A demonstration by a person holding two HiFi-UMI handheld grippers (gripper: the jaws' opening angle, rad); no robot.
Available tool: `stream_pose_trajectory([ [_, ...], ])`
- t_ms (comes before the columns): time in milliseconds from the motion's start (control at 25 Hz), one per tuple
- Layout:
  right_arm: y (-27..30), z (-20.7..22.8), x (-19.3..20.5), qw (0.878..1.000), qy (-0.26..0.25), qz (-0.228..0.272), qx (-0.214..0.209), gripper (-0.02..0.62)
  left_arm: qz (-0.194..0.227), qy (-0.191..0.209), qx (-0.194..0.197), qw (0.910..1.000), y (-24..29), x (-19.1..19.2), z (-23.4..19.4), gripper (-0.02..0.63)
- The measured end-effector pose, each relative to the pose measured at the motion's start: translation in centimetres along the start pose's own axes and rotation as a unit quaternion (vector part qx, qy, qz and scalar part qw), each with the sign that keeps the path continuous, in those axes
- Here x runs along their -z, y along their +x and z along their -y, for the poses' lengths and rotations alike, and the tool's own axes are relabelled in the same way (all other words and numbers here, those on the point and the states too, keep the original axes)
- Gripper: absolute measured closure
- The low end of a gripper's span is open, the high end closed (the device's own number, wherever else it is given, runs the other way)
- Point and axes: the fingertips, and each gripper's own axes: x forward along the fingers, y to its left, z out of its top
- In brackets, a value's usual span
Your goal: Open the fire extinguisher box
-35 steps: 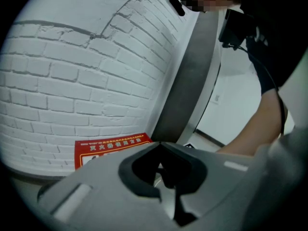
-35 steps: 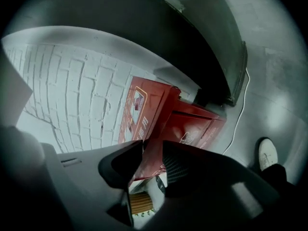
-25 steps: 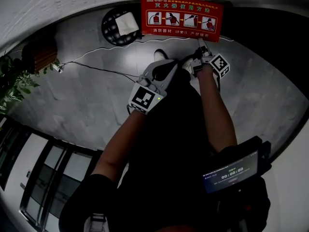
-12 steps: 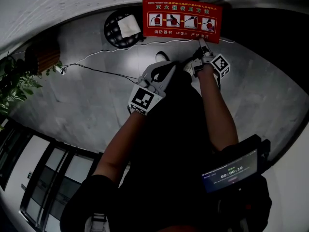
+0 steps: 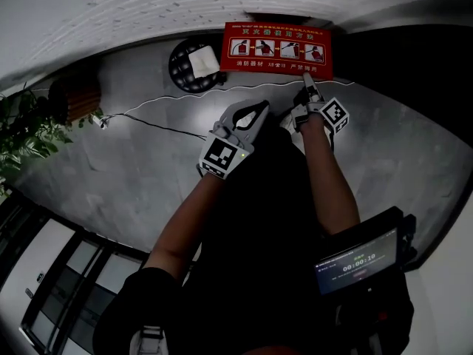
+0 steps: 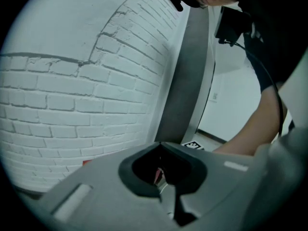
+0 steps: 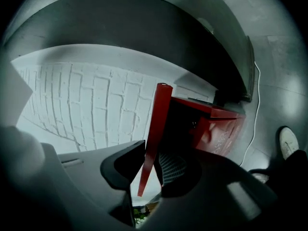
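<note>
Brickwork (image 7: 72, 105), white and rough, backs the red box (image 7: 219, 124); my right tongs (image 7: 147, 166) are closing around its thin flat door (image 7: 156, 124), left tongs (image 6: 161, 146) pressed together; white cable (image 7: 258, 105) trails beside.

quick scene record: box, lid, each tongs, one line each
box: red fire extinguisher box by the white brick wall
lid: red lid ajar, dark inside showing
right tongs: closing, lid edge between them
left tongs: together, holding nothing, off the box
</note>
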Motion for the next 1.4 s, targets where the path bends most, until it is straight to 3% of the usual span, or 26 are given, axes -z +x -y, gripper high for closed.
stream_pose_trajectory([
  [400,2.3,-6.8,-2.6,0.999,-0.012,0.023,-0.039,0.508,0.004,0.025,-0.007,0.9997,-0.6,-1.7,-0.8,0.604],
  [800,6.3,-13.0,-6.7,0.991,-0.093,0.027,-0.097,0.535,0.014,0.027,-0.014,0.9994,-1.1,-3.0,-1.6,0.604],
  [1400,9.7,-16.6,-10.2,0.989,-0.098,0.051,-0.098,0.545,0.017,0.024,-0.013,0.9995,-1.9,-4.5,-2.7,0.604],
])
